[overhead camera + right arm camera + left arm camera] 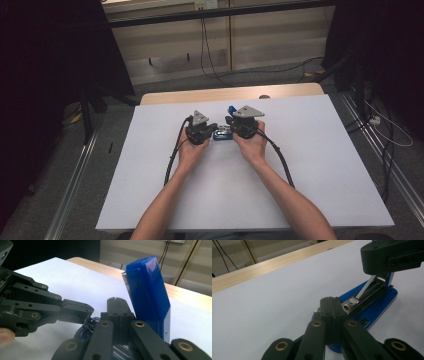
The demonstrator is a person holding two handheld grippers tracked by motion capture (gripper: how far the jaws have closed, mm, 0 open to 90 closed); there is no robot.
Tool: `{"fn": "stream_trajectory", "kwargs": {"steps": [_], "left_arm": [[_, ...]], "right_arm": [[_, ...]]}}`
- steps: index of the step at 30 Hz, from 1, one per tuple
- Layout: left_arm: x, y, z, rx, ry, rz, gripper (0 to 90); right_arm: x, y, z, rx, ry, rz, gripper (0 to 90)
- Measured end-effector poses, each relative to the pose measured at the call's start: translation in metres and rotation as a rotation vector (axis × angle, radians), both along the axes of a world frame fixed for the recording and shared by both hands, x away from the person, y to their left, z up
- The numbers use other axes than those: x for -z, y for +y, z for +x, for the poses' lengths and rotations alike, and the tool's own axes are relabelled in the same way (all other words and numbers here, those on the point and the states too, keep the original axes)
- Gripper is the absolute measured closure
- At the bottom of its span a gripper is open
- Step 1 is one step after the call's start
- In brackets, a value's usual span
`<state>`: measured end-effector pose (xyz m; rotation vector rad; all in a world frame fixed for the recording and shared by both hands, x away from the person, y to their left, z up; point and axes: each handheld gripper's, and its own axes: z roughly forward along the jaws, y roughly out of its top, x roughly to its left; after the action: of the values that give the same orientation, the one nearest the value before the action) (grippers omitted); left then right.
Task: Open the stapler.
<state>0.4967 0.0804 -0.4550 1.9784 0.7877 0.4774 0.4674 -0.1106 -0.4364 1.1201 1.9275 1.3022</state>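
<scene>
High view: both tongs (216, 131) hide most of the blue stapler (221, 135).

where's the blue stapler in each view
high view: blue stapler at table centre, between the left claw and right claw.
left gripper view: right of centre, its base and open metal channel beyond the shut jaws.
right gripper view: its raised blue top right of centre.
shared landmark: the table's wooden far edge.
</scene>
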Motion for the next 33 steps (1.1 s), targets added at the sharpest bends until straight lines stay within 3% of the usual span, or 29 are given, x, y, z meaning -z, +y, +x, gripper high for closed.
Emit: {"fn": "stream_trajectory", "kwargs": {"steps": [33], "left_arm": [[-0.0005,-0.0015,-0.0010,-0.009,-0.002,0.008,90.0]], "right_arm": [[-0.0077,-0.0096,-0.0019,0.023,-0.020,0.001,90.0]]}}
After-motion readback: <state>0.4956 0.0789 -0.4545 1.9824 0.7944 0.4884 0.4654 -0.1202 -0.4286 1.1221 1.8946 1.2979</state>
